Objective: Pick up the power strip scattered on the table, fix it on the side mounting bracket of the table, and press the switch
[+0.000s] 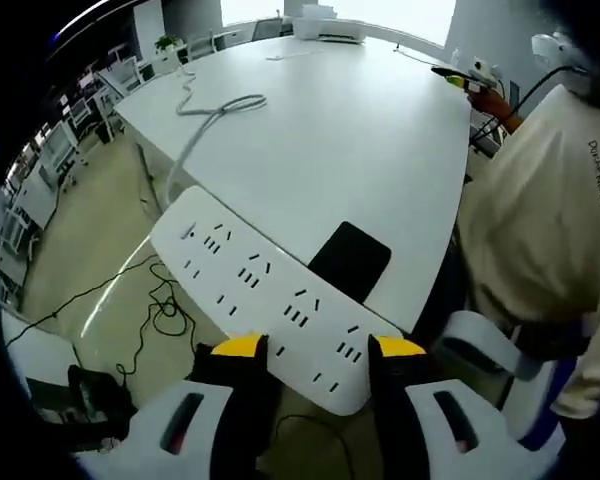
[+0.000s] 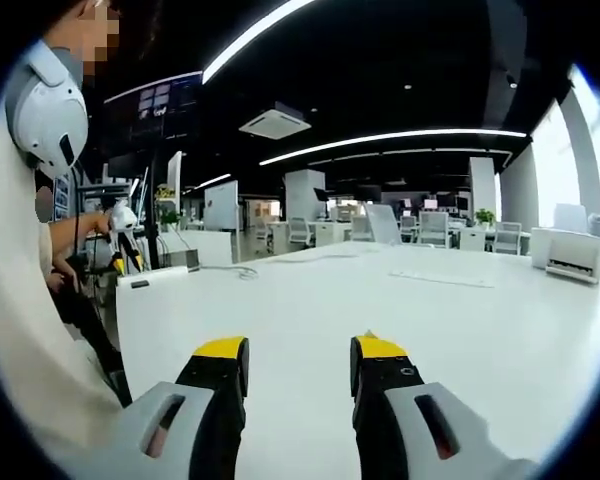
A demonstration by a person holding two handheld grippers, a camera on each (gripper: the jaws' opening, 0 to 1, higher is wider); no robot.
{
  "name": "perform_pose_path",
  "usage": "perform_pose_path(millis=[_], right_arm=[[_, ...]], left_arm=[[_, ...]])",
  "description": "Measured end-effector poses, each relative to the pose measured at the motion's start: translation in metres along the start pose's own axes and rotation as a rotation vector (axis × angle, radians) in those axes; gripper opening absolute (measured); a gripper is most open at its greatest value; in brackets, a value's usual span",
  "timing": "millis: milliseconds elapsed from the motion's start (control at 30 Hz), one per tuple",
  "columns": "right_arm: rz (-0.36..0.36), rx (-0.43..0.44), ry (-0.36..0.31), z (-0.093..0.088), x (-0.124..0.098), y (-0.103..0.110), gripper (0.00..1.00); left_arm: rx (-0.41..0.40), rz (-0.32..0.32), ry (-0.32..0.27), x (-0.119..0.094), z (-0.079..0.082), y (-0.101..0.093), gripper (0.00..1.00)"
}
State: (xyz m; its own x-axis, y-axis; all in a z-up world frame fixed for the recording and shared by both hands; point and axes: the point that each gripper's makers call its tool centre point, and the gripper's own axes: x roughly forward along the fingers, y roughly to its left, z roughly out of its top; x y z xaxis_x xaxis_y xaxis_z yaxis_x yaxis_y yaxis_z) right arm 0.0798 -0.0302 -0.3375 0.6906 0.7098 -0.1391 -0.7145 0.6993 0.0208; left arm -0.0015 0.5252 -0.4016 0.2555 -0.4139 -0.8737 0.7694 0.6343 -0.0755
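Writing: letters on the person's cream sleeve (image 1: 570, 190) were too blurred to read.
Left gripper (image 1: 310, 350): jaws closed on the white power strip (image 1: 265, 290), held off the white table's (image 1: 360, 130) edge, above the floor.
Right gripper (image 2: 300, 355): jaws parted, empty, over the table.
Left gripper view: dark pad (image 1: 350, 260), grey cable (image 1: 215, 115).
Right gripper view: printer (image 2: 572, 252), possibly.

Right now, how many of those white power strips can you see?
1. The power strip is clamped in the left tongs, held over the white table's edge near a black pad. Others may lie unseen.
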Motion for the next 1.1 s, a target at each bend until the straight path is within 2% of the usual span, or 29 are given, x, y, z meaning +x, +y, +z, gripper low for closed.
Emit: perform_pose_path(millis=[200,633,1100], right_arm=[[-0.005,-0.007,0.004,0.001,0.001,0.0,0.37],[0.004,0.002,-0.014,0.01,0.007,0.0,0.37],[0.023,-0.027,0.008,0.027,0.015,-0.004,0.33]], left_arm=[[-0.004,-0.009,0.005,0.001,0.001,-0.001,0.46],[-0.009,-0.007,0.052,0.002,0.002,-0.002,0.45],[-0.007,-0.006,0.047,0.002,0.001,-0.002,0.45]])
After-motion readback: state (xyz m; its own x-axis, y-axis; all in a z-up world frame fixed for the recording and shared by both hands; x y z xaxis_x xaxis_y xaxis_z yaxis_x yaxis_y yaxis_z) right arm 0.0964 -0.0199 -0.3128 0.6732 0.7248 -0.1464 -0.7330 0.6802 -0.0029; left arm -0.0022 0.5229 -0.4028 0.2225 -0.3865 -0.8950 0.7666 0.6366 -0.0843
